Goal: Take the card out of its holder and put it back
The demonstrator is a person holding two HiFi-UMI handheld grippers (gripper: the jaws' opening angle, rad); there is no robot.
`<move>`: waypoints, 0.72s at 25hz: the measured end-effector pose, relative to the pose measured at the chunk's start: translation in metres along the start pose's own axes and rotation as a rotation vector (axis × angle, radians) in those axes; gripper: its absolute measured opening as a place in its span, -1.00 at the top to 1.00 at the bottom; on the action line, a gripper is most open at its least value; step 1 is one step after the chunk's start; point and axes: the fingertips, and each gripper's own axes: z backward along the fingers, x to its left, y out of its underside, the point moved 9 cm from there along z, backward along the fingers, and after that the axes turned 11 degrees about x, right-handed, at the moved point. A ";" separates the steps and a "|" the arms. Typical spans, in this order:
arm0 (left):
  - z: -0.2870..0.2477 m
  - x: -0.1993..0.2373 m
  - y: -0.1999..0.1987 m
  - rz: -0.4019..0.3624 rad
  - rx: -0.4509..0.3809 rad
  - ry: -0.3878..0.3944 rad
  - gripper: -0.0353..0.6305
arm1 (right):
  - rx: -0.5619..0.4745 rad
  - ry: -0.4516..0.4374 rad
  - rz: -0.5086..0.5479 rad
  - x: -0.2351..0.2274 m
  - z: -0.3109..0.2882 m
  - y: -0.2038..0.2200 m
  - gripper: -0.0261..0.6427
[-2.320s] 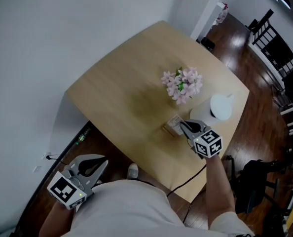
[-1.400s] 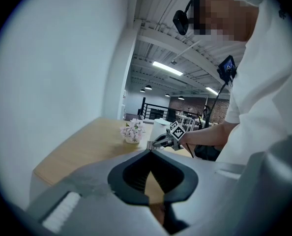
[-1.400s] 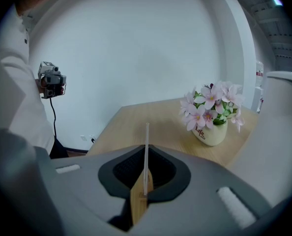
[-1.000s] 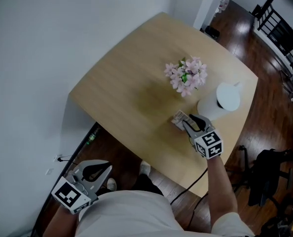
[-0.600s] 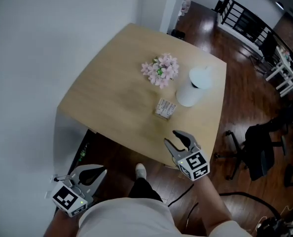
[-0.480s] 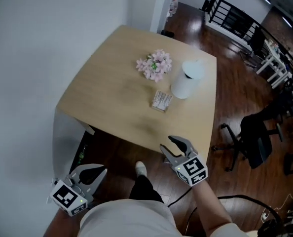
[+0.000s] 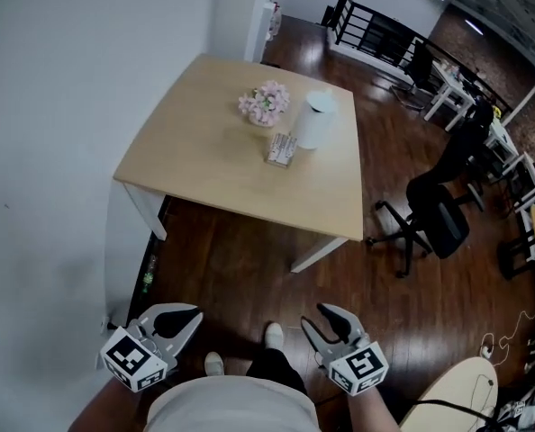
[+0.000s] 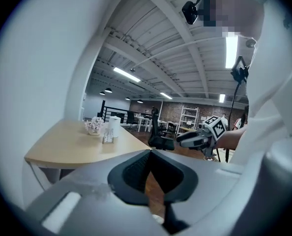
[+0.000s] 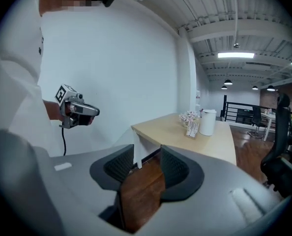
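Observation:
The card holder (image 7: 282, 148) with its card stands on the wooden table (image 7: 204, 133), far from both grippers. It also shows small in the left gripper view as the card holder (image 8: 107, 137) and in the right gripper view as the card holder (image 9: 191, 128). My right gripper (image 7: 321, 320) hangs low over the wood floor, jaws open with only floor between them (image 9: 147, 154). My left gripper (image 7: 194, 313) is held low at the left, its pads meeting and nothing in them (image 8: 150, 154).
Pink flowers (image 7: 266, 103) and a white jug (image 7: 317, 121) stand beside the holder. A black office chair (image 7: 434, 214) sits right of the table. A white wall (image 7: 60, 106) runs along the left. My shoes (image 7: 273, 333) show on the floor.
I have backed well away from the table. The right gripper came off the card holder, opened and dropped low. The holder stays on the table. The left gripper stays low.

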 end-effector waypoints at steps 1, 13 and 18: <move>0.007 -0.012 0.003 -0.012 -0.002 0.003 0.89 | 0.003 0.010 -0.003 0.013 0.018 0.006 0.41; 0.011 -0.128 0.017 -0.077 -0.027 0.056 0.89 | -0.020 0.072 0.048 0.085 0.139 0.070 0.42; 0.000 -0.186 0.019 -0.088 -0.019 0.087 0.89 | -0.020 0.068 0.032 0.096 0.184 0.105 0.42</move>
